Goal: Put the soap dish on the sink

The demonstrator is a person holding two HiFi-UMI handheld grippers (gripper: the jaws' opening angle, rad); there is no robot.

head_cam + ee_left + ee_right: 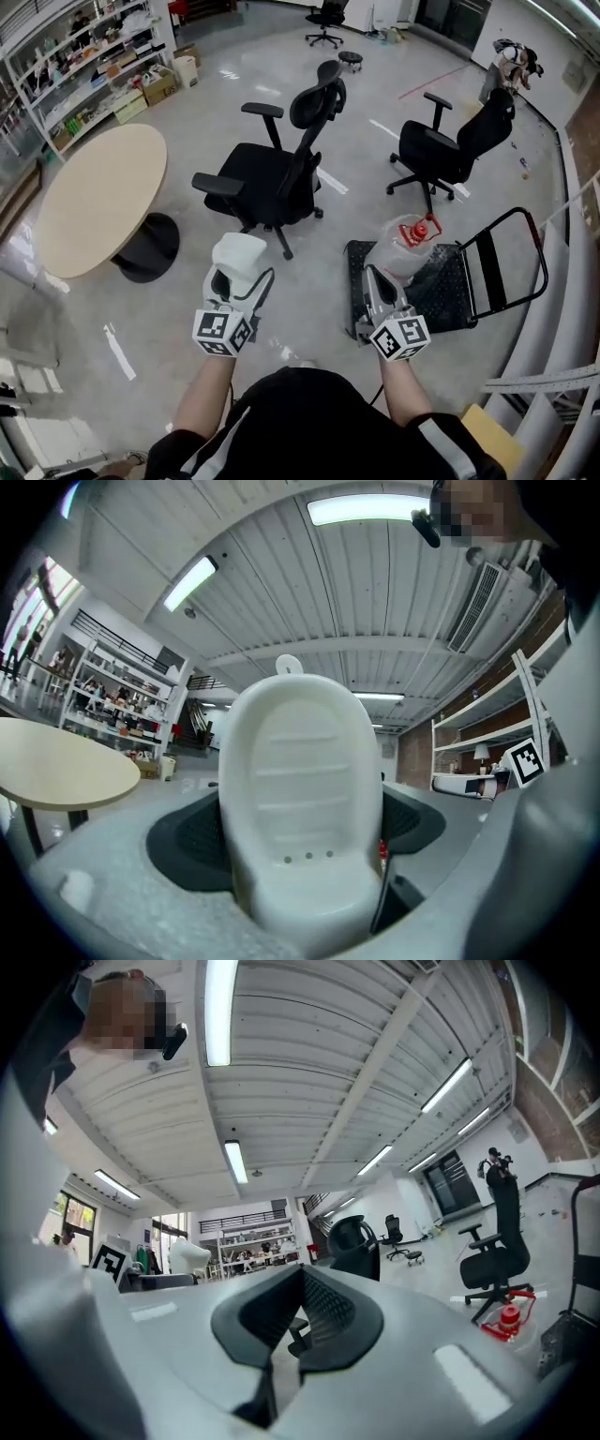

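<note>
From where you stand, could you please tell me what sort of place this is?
Probably an open office or lab workspace: swivel chairs on a polished floor, a round table, stocked shelves and a platform cart.

I have the soap dish (239, 255) pinched by its lower end between the jaws of my left gripper (235, 272), out at about 11 o'clock from my chest. It is white plastic, a rounded oval shell. It stands on end with the hollow face toward me. That face is ribbed crosswise, with three small drain holes near 6 o'clock and a little tab at 12 o'clock.
</note>
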